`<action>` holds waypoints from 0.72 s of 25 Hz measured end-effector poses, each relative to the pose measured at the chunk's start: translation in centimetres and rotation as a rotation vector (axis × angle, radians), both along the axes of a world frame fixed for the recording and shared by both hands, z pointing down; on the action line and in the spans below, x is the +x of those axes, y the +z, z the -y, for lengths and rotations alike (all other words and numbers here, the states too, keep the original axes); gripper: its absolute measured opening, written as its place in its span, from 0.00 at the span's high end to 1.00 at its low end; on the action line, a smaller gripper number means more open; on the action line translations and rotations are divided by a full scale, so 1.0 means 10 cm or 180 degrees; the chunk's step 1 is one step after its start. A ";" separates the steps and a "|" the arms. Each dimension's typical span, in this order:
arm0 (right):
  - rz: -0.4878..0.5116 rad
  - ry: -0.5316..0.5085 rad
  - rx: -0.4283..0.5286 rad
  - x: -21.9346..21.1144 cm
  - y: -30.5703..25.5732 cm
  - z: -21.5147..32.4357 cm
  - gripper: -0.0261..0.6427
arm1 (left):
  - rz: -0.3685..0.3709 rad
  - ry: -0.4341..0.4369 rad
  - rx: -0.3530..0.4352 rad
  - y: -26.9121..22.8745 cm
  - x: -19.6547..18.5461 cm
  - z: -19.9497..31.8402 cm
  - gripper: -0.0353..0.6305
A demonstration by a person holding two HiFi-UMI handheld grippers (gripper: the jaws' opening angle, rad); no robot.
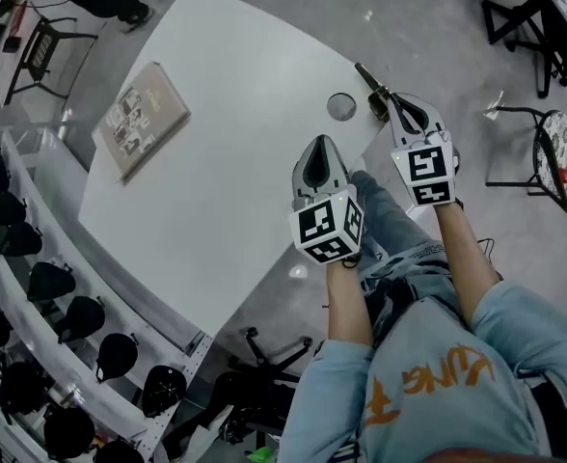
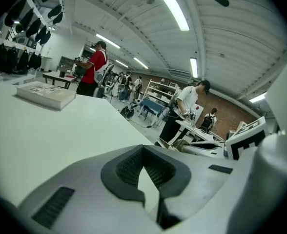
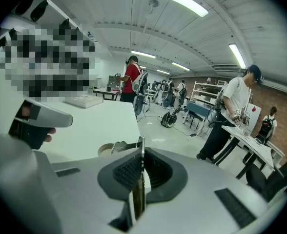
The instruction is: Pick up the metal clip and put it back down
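The metal clip (image 1: 372,82) is a thin dark strip that sticks out forward from my right gripper (image 1: 396,100), which is shut on it just over the near right corner of the white table (image 1: 216,162). In the right gripper view the clip (image 3: 141,155) stands on edge, pinched between the two dark pads (image 3: 124,172). My left gripper (image 1: 319,145) hovers to the left of it, over the table's near edge. Its fingertips meet with nothing between them (image 2: 143,152).
A book (image 1: 144,116) lies flat at the table's far left. A round hole (image 1: 341,106) in the tabletop sits just left of the clip. A rack of dark helmets (image 1: 52,287) runs along the left. A stool (image 1: 558,152) stands to the right. People stand in the background.
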State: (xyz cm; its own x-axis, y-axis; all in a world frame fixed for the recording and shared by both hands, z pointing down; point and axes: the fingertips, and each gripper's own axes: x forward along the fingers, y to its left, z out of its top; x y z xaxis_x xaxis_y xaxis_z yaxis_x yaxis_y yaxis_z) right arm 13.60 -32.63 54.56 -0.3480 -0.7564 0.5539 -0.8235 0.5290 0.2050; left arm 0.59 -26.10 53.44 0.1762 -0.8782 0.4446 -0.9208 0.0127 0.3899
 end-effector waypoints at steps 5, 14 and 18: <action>-0.0178 0.0019 0.0059 0.03 0.12 0.09 0.92 | 0.0038 0.0135 -0.0096 0.10 0.09 0.07 0.93; -0.0274 -0.0072 0.0118 -0.04 0.17 0.10 0.92 | 0.0097 0.0294 -0.0211 0.13 0.16 0.15 0.93; -0.0177 -0.0103 0.0115 -0.12 0.20 0.05 0.91 | 0.0120 0.0308 -0.0226 0.15 0.11 0.13 0.93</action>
State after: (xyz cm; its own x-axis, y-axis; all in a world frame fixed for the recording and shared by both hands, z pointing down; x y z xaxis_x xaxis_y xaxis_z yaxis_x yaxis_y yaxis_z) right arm 12.40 -33.12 56.55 -0.3422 -0.7651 0.5455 -0.7928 0.5467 0.2694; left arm 1.66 -27.36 54.95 0.2405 -0.8241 0.5129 -0.9330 -0.0505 0.3563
